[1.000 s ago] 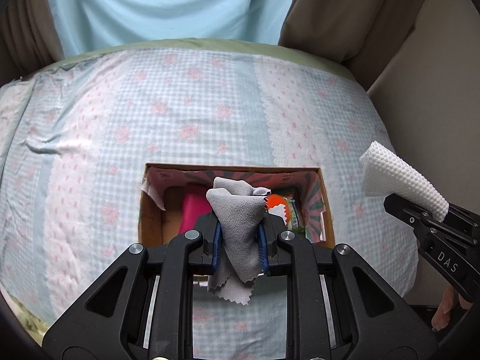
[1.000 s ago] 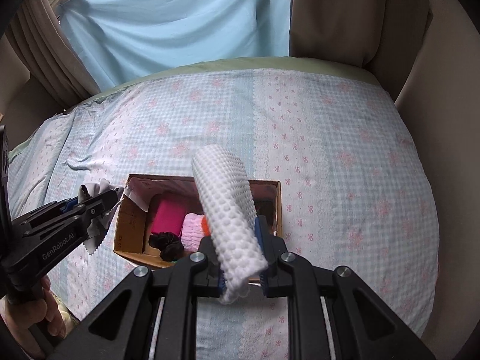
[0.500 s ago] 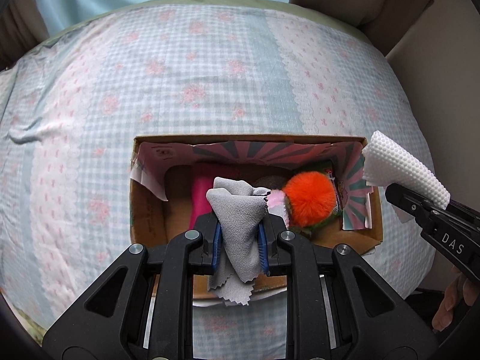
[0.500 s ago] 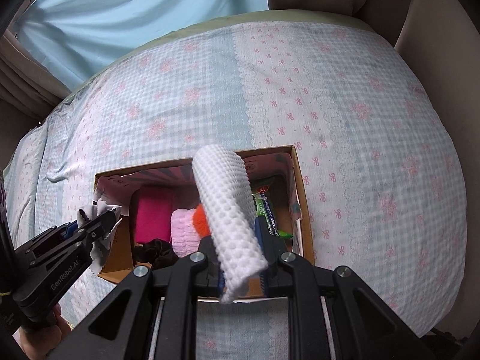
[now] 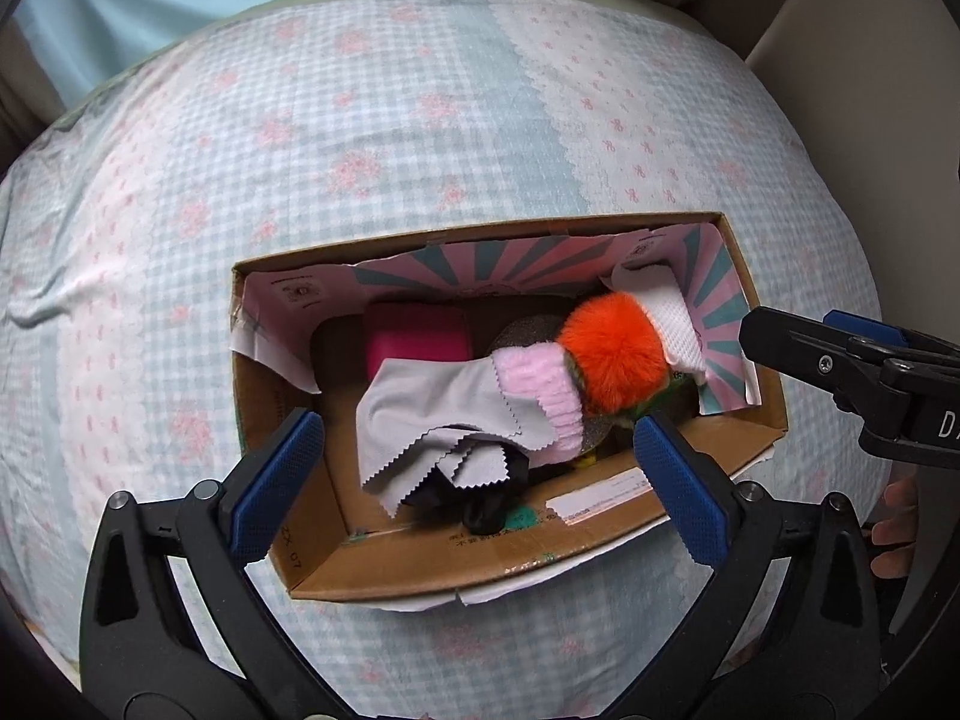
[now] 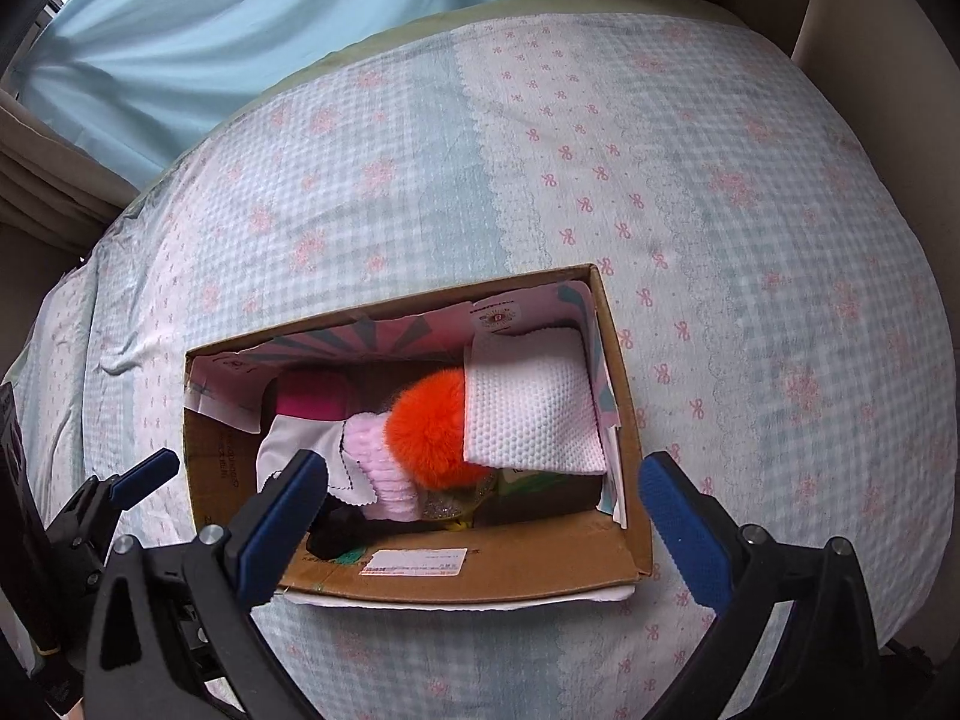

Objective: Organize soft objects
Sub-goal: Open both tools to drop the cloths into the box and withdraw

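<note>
An open cardboard box [image 5: 600,516] [image 6: 510,570] sits on the bed. My left gripper [image 5: 474,429] hangs over its left half with its jaws opening and nothing pressed between the blue pads. Below it a grey cloth [image 5: 432,408] [image 6: 288,444] lies loose in the box. My right gripper [image 6: 483,463] hangs over the right half, jaws opening too, gripping nothing. A white waffle cloth [image 6: 528,414] [image 5: 672,324] rests in the box's right end. An orange pompom [image 5: 612,348], a pink knit piece [image 5: 540,384], a magenta item [image 5: 414,336] and something black [image 5: 486,510] also lie inside.
The bed carries a blue checked sheet with pink flowers [image 5: 360,150]. A light blue curtain [image 6: 240,18] hangs behind it, and a beige wall [image 6: 888,12] stands at the right. A person's fingertips [image 5: 894,516] show at the right edge.
Both grippers came down close over the box and went from shut to open. The grey cloth and the white waffle cloth left the jaws and now lie in the box.
</note>
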`<state>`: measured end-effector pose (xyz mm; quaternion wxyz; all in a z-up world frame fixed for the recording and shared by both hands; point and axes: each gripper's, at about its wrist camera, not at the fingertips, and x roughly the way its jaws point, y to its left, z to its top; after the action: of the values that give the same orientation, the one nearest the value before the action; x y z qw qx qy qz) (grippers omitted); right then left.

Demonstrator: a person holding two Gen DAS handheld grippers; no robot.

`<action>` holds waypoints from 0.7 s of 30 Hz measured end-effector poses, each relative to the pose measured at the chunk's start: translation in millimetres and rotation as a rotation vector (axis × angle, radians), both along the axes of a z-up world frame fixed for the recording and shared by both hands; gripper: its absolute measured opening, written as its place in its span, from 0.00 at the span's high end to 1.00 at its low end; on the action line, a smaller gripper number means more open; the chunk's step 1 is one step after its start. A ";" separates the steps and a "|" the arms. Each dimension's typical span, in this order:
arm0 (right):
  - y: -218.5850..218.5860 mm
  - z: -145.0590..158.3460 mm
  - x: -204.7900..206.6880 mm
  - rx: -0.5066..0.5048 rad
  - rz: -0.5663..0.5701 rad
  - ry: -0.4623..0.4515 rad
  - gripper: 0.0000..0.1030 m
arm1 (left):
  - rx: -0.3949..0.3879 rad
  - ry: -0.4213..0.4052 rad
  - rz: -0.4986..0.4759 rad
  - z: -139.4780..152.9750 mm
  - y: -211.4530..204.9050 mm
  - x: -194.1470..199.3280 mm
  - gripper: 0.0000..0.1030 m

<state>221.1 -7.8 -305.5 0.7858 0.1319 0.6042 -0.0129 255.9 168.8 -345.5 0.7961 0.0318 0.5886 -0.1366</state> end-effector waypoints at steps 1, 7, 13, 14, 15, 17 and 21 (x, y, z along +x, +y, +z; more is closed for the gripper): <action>0.2 1.2 -2.1 -0.003 0.001 -0.001 0.00 | -0.003 0.003 0.004 0.1 1.1 -0.5 0.00; -0.2 16.2 -12.7 0.000 0.009 -0.024 0.00 | -0.008 -0.015 0.021 13.6 4.0 -8.3 0.00; -7.7 78.4 -28.2 -0.028 0.045 -0.127 0.00 | -0.016 -0.091 0.063 63.1 6.7 -23.9 0.00; -10.3 94.0 -32.6 -0.036 0.050 -0.155 0.00 | -0.016 -0.112 0.077 76.6 7.1 -28.2 0.00; -12.7 112.9 -38.2 -0.050 0.056 -0.190 0.00 | -0.020 -0.136 0.091 91.8 7.5 -32.4 0.00; -18.3 149.8 -50.0 -0.085 0.068 -0.255 0.00 | -0.040 -0.197 0.117 126.1 8.2 -43.1 0.00; -28.3 219.6 -80.2 -0.150 0.086 -0.383 0.00 | -0.077 -0.334 0.172 201.3 7.2 -71.2 0.00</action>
<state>140.9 -36.1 -85.9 0.8938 0.0469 0.4461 0.0011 184.7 176.0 -144.2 0.8921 -0.0269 0.4432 -0.0832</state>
